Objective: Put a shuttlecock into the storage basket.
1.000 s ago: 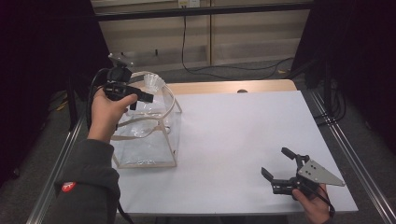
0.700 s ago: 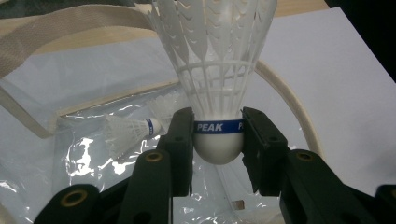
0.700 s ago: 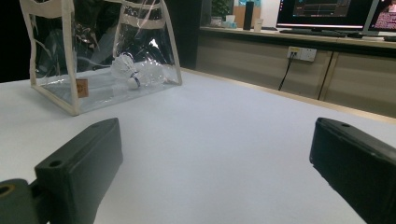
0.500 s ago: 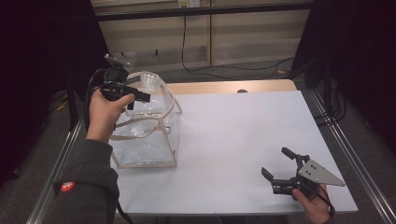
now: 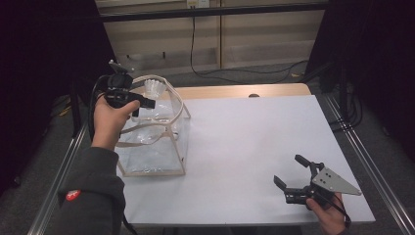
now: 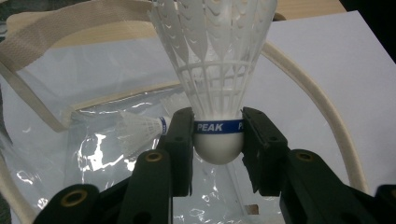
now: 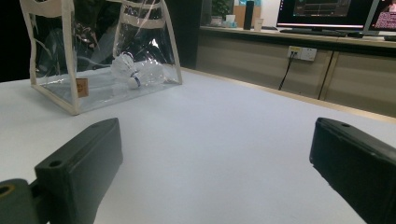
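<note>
My left gripper is shut on a white shuttlecock, its pads pressing the cork at the blue band. It hovers over the open top of a clear plastic bag with beige trim and handles, standing at the table's left. A second shuttlecock lies on the bag's floor. My right gripper rests low at the table's front right, jaws wide open with nothing between them.
The white table has a wooden strip along its far edge. Metal rails run along both sides. A cabinet wall with a cable and socket stands behind, with monitors on top.
The left hand has drifted slightly left and up above the bag with the shuttlecock in its grip. The right gripper has stayed put.
</note>
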`<state>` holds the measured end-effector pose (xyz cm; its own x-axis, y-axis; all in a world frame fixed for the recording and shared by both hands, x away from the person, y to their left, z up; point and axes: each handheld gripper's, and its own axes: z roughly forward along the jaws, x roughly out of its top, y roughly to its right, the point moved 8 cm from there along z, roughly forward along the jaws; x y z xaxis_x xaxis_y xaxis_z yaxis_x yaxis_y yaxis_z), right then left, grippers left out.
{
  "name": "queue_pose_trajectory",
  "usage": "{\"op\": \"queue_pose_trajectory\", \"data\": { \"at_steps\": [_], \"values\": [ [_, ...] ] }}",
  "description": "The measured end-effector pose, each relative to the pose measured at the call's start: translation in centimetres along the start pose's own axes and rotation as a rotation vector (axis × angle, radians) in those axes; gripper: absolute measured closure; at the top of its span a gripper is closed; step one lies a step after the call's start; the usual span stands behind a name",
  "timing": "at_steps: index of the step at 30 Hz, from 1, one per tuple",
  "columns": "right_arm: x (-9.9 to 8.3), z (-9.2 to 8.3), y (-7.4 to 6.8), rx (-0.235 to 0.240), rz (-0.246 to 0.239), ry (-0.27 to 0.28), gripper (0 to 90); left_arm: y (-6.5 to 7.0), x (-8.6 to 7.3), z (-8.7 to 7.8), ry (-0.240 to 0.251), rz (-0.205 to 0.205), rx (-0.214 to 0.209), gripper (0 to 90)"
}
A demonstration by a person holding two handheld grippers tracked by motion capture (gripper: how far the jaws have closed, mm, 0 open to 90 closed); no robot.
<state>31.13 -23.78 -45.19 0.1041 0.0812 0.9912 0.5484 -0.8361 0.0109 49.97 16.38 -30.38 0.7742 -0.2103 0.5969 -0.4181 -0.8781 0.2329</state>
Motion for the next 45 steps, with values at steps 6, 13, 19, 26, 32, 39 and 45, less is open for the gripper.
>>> {"op": "queue_pose_trajectory", "data": {
  "at_steps": [6,13,19,26,32,39,45],
  "values": [
    [0.0,0.0,0.0,0.001,0.000,-0.001,2.5,-0.4,-0.2,0.3,-0.003,-0.007,0.011,65.6],
    [0.0,0.0,0.0,-0.002,-0.003,0.000,2.5,-0.6,-0.4,0.6,0.000,-0.020,0.022,65.5],
    [0.0,0.0,0.0,0.000,-0.004,-0.001,2.5,-1.2,-0.8,0.9,-0.016,-0.024,0.028,65.6],
    [0.0,0.0,0.0,0.000,-0.004,-0.001,2.5,-1.4,-1.1,1.1,-0.019,-0.034,0.024,65.5],
    [0.0,0.0,0.0,-0.001,-0.001,-0.001,2.5,-1.7,-1.3,1.2,-0.018,-0.047,0.032,65.5],
    [0.0,0.0,0.0,-0.001,-0.002,-0.001,2.5,-1.9,-1.6,1.3,-0.035,-0.041,0.038,65.5],
    [0.0,0.0,0.0,-0.001,-0.001,-0.001,2.5,-2.1,-1.9,1.7,-0.042,-0.052,0.041,65.5]
  ]
}}
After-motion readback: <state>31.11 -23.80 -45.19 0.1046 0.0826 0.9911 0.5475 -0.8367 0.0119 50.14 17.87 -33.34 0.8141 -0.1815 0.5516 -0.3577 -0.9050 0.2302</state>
